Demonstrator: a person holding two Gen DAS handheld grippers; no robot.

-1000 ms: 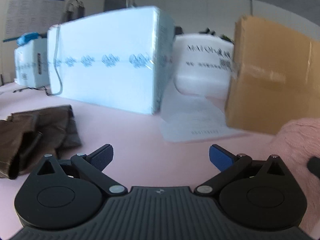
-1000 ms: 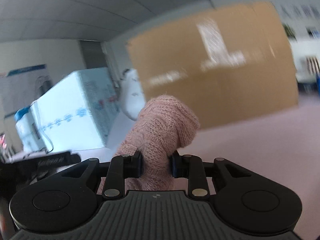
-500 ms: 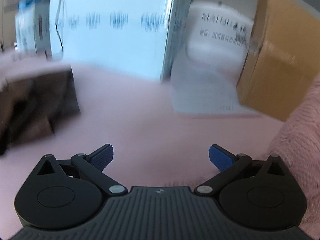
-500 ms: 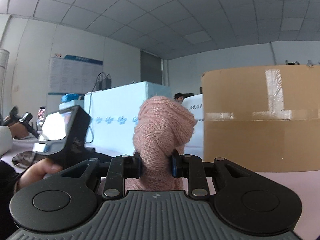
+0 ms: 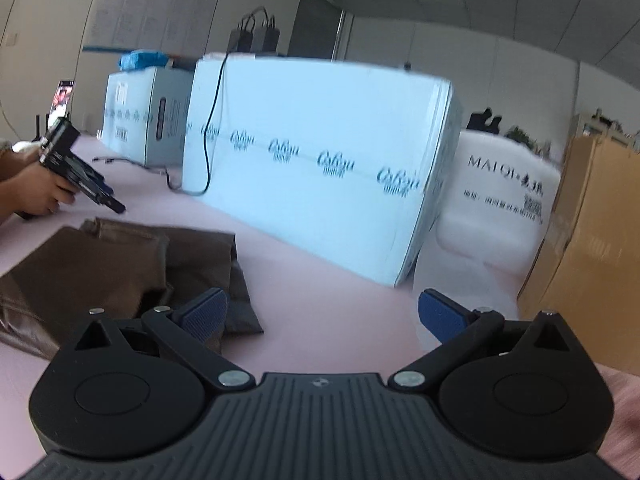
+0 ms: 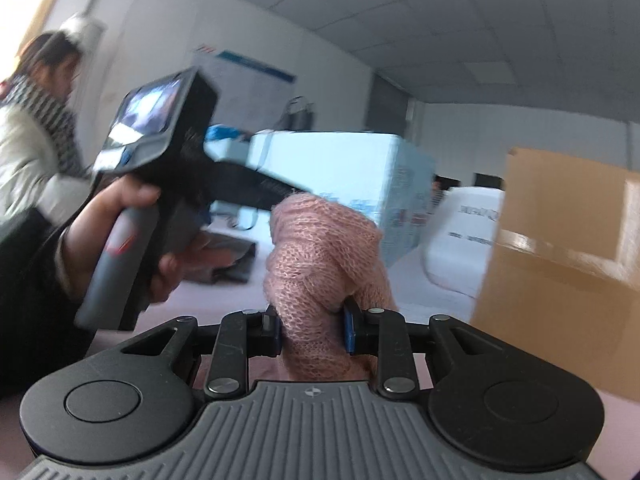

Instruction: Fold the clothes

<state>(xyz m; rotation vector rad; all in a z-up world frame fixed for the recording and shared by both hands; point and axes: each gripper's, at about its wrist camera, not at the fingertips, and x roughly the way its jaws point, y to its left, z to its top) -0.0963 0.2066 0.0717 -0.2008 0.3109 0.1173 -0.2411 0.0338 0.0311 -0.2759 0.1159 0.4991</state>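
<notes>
A bunched fold of pink knitted garment (image 6: pixel 324 264) is clamped between the fingers (image 6: pixel 274 334) of the right gripper (image 6: pixel 311 334) and stands up in a lump above them, lifted off the pink surface (image 5: pixel 320 292). A sliver of the same pink knit shows at the near right edge of the left wrist view.

The left gripper (image 5: pixel 322 314) is empty, its blue-padded fingers (image 5: pixel 206 312) wide apart above the surface. A brown garment (image 5: pixel 120 272) lies crumpled at near left, just beyond the left finger.

The step in hand appears to be gathering up the pink garment, with folding not yet begun. The next move likely calls for the left gripper to take a second edge, so the knit can be spread flat.

Beyond stand a pale blue box (image 5: pixel 320 184) with a repeated script logo too blurred to read, a white sack (image 5: pixel 500 204) printed "MAIQI", and a brown cardboard box (image 5: pixel 592 256) at right. At far left, another person's hand (image 5: pixel 36 192) holds a similar device.
</notes>
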